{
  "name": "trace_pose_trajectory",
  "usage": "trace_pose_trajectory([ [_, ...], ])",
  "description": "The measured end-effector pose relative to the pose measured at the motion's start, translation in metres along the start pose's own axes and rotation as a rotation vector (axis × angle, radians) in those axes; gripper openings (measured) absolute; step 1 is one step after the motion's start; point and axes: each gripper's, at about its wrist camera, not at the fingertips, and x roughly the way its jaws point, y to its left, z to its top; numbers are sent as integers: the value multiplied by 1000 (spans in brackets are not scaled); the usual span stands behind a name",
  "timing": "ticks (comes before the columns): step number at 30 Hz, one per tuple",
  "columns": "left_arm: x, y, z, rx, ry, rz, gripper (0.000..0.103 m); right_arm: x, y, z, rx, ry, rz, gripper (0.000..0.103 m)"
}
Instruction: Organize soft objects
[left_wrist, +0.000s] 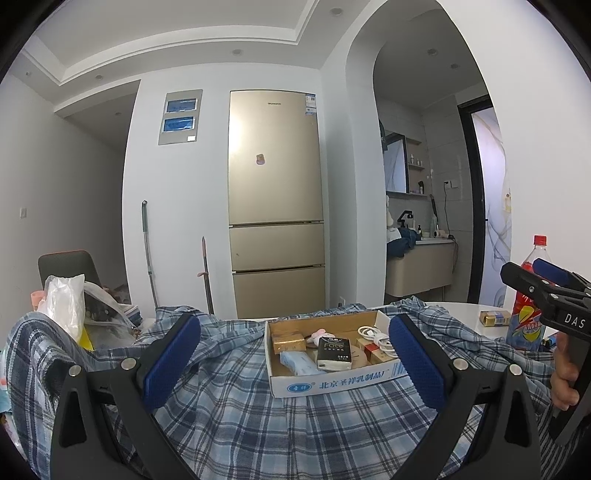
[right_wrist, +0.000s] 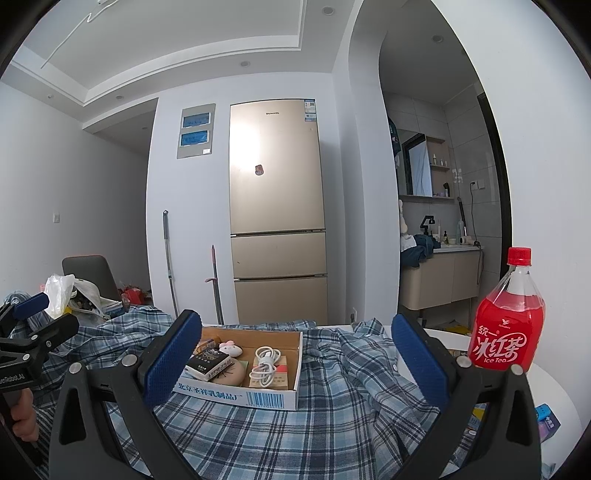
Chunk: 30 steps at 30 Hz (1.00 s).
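Observation:
A blue plaid shirt (left_wrist: 258, 424) (right_wrist: 332, 424) lies spread and wrinkled over the table. On it sits a shallow cardboard box (left_wrist: 332, 382) (right_wrist: 236, 398) holding a black tissue pack (left_wrist: 334, 352) (right_wrist: 210, 363), a light blue pack (left_wrist: 299, 363), a pink plush piece (right_wrist: 229, 349), a white cable (right_wrist: 264, 363) and small gold boxes. My left gripper (left_wrist: 295, 354) (right_wrist: 48, 317) hovers open just in front of the box, nothing between its blue pads. My right gripper (right_wrist: 295, 356) (left_wrist: 528, 273) is open too, level with the box's right half and empty.
A red ice tea bottle (right_wrist: 506, 321) (left_wrist: 528, 321) stands on the white table (left_wrist: 461, 314) at the right, beside a gold carton (left_wrist: 495, 318). Plastic bags (left_wrist: 64, 306) and a chair (left_wrist: 70, 264) sit at the left. A gold fridge (left_wrist: 275, 203) stands behind.

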Motion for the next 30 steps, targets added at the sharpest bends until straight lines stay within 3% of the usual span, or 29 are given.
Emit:
trace_pose_trajectory([
  [30, 0, -1, -3, -4, -5, 15, 103, 2, 2, -2, 18, -2, 10, 103],
])
